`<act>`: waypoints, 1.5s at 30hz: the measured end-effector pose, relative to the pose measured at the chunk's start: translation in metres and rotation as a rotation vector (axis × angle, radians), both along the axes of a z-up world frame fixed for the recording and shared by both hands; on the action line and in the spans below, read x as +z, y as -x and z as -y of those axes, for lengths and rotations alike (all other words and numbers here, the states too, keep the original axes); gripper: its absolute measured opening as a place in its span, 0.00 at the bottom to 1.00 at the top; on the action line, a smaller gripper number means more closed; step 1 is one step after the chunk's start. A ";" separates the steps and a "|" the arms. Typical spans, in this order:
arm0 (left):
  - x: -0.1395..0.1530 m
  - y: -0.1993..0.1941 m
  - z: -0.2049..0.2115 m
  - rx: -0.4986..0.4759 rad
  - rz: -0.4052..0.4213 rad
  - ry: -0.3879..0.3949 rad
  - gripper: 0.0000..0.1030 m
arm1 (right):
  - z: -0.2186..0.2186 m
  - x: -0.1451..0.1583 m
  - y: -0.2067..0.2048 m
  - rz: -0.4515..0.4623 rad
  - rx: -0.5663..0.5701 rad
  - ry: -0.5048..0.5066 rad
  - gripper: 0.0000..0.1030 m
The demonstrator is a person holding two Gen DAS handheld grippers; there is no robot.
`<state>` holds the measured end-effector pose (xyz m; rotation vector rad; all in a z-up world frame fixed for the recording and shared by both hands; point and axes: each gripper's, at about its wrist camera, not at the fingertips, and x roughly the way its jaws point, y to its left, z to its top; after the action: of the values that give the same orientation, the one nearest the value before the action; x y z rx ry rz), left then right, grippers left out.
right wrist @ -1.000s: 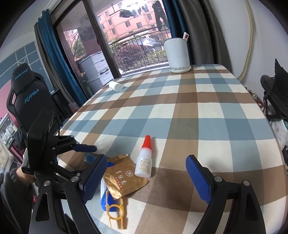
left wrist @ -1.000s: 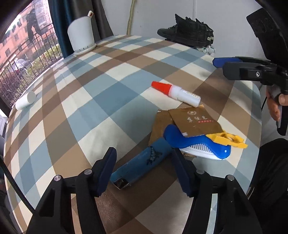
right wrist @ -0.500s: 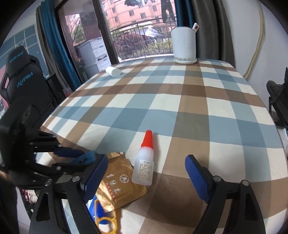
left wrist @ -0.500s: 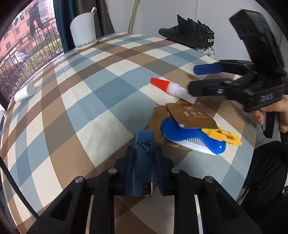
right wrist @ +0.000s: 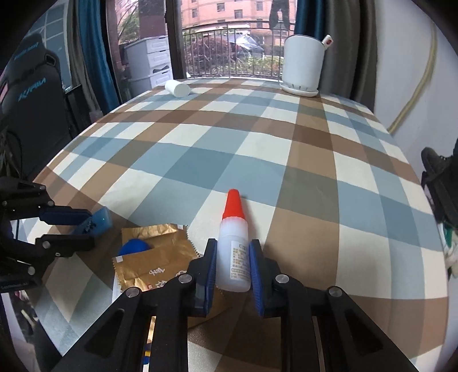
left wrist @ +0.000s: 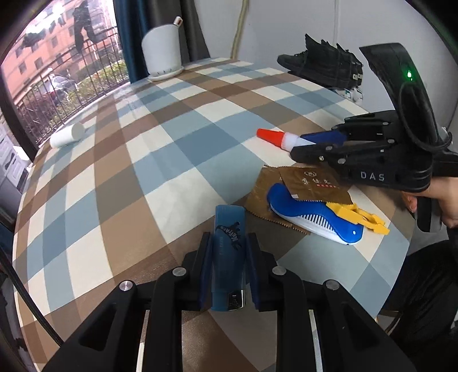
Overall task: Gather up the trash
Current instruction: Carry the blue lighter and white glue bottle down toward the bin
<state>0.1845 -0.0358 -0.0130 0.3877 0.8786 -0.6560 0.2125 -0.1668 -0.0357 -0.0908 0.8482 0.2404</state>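
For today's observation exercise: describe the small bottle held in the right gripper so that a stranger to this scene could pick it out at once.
Start at the checked tablecloth and come to its near edge, where the gold foil wrappers lie. Just right of them, the right gripper is shut on the glue bottle. It is the only translucent white bottle with a red cone cap.

Daylight is coming through a barred window (right wrist: pixel 229 51) flanked by blue curtains (right wrist: pixel 91 57); a checked cloth is covering the counter (right wrist: pixel 257 148). A black gaming chair (right wrist: pixel 31 94) is standing at left; black shoes (left wrist: pixel 323 65) are sitting against the white wall (left wrist: pixel 286 25).
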 end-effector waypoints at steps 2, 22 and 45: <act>0.003 0.003 -0.001 0.004 0.012 0.011 0.17 | 0.002 0.001 0.000 -0.003 -0.001 -0.025 0.20; 0.022 0.034 -0.014 0.073 0.089 0.112 0.17 | -0.005 0.037 0.044 0.056 0.029 -0.159 0.20; 0.008 0.115 -0.033 0.113 0.122 0.167 0.17 | -0.038 0.036 0.146 0.093 0.154 -0.222 0.20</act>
<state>0.0695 -0.0032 -0.0045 0.2240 0.7186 -0.5900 0.0664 -0.1293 0.0000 0.0398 0.7178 0.4700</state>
